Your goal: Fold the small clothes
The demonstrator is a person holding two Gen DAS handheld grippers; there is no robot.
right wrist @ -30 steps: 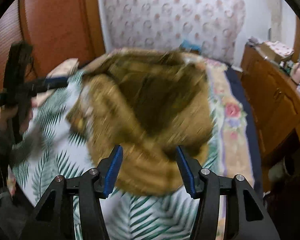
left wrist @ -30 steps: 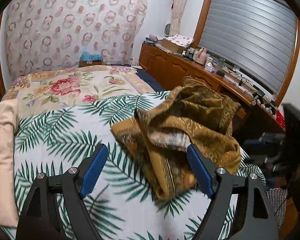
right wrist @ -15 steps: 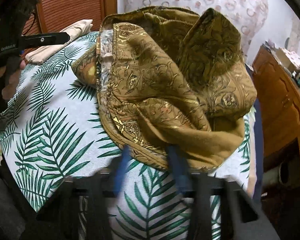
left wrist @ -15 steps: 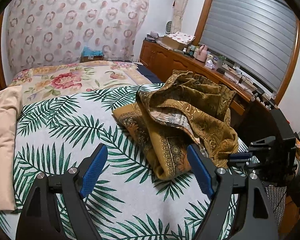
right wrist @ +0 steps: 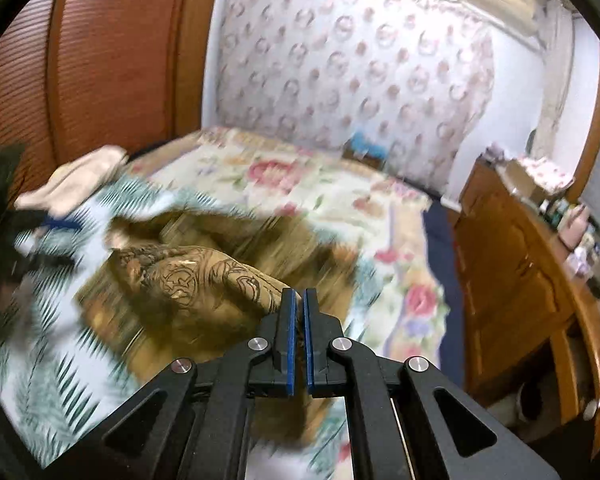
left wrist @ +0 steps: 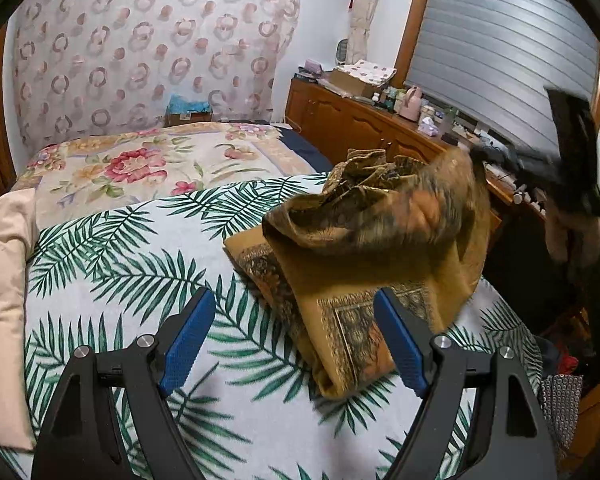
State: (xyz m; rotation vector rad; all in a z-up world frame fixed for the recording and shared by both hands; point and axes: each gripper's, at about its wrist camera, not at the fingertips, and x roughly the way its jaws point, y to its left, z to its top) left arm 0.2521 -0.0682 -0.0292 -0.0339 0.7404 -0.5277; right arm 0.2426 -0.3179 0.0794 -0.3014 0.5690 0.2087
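Right gripper has its jaws pinched together on a thin edge of the brown patterned garment, and that edge is up off the bed; left gripper hovers near the garment's near corner, jaws wide apart, nothing between them; rest of the garment sits bunched on the palm-leaf sheet, toward the bed's right side. Risks, as I read it: the pinch looks shallow, so the slick fabric could slip out mid-lift; only one corner is held, so the cloth will likely drape and twist instead of opening flat; it lies close to the bed edge, so a pull that way could drag it off toward the wooden cabinet; the right view is heavily motion-blurred, so exactly which layer is caught I can't tell; could be two layers, which would spoil the fold. Surface: soft bed, sheet may ruck under a drag; floral quilt behind it; beige cloth at the left edge. Room: patterned curtain at the back; shuttered window above the cluttered cabinet top.
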